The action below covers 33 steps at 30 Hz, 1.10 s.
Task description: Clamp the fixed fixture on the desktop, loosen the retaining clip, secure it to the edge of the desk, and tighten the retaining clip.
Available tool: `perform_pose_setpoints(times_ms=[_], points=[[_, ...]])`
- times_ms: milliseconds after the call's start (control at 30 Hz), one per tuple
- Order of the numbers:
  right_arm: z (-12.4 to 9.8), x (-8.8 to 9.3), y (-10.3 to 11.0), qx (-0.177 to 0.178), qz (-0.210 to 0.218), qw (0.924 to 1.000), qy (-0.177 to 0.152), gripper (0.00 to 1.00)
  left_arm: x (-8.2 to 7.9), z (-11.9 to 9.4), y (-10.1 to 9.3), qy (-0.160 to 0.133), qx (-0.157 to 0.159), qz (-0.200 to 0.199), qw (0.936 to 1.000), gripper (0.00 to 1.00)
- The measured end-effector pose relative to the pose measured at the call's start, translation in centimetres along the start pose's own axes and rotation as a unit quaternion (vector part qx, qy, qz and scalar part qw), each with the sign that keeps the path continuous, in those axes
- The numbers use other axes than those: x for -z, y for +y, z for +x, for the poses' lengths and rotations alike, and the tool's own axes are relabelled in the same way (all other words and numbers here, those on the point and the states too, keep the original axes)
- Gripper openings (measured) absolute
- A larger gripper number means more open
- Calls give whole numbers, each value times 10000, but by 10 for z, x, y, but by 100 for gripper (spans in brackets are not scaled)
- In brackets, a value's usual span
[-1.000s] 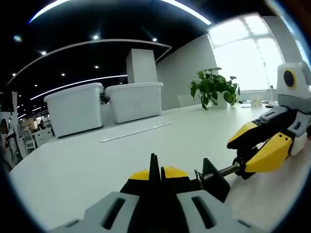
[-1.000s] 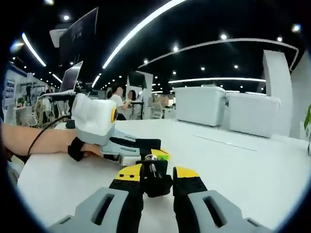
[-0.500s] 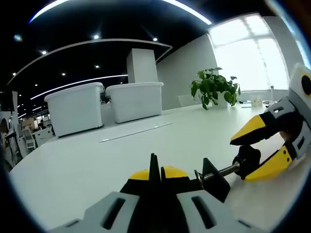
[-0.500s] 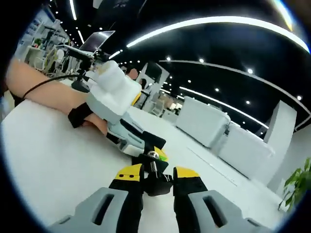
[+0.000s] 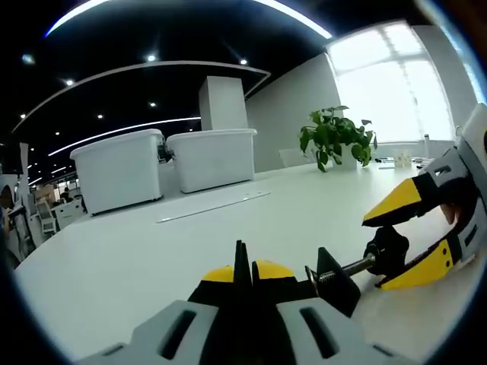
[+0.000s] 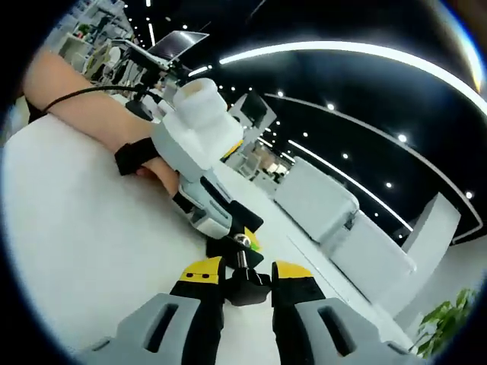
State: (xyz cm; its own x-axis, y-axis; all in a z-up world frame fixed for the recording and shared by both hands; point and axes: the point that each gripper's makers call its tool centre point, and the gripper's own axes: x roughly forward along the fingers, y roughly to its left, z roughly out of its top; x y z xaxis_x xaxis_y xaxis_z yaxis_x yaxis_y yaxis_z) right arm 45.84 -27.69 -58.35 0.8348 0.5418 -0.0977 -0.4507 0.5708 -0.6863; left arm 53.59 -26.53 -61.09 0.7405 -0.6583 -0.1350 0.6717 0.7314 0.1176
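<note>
On a white desk in an open-plan office, left gripper pressed fully closed on the black clamp, pinning it near the desk's middle. Right gripper set around the clamp's black knob, apparently pinching it, with the threaded screw running toward the left-hand tool. Best practice for loosening, by this reading: keep the left grip firm, roll the right wrist about the screw's axis, avoid prying sideways. Beyond, two white bins and a potted plant. No readable brand, label or writing anywhere.
</note>
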Motion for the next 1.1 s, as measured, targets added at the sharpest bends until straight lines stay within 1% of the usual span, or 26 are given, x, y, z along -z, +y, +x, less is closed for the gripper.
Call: perform_pose_setpoints(times_ms=[67, 133, 433, 667, 867, 1000, 1033, 1067, 1100], points=[[0, -1, 2, 18, -424, 9991, 27, 23, 0, 0, 0, 2, -6, -2, 10000, 7], [0, -1, 4, 26, -577, 9983, 41, 23, 0, 0, 0, 3, -6, -1, 10000, 7], [-1, -2, 5, 16, -846, 9964, 53, 23, 0, 0, 0, 0, 7, 1, 10000, 7], [-1, -2, 8, 8, -1143, 9934, 83, 23, 0, 0, 0, -4, 4, 9, 10000, 7], [1, -2, 8, 13, -1440, 9895, 111, 23, 0, -1, 0, 9, -1, -1, 10000, 7], [1, -3, 7, 2, -1513, 9884, 105, 23, 1, -1, 0, 19, -4, -5, 10000, 7], [1, -3, 7, -18, -1580, 9874, 104, 23, 1, -1, 0, 24, -3, -8, 10000, 7], [0, -2, 9, -123, -1779, 9838, 185, 23, 1, -1, 0, 21, 5, -4, 10000, 7], [-1, -4, 8, -78, -1742, 9846, 159, 24, 0, -1, 0, 18, 16, 1, 10000, 7]])
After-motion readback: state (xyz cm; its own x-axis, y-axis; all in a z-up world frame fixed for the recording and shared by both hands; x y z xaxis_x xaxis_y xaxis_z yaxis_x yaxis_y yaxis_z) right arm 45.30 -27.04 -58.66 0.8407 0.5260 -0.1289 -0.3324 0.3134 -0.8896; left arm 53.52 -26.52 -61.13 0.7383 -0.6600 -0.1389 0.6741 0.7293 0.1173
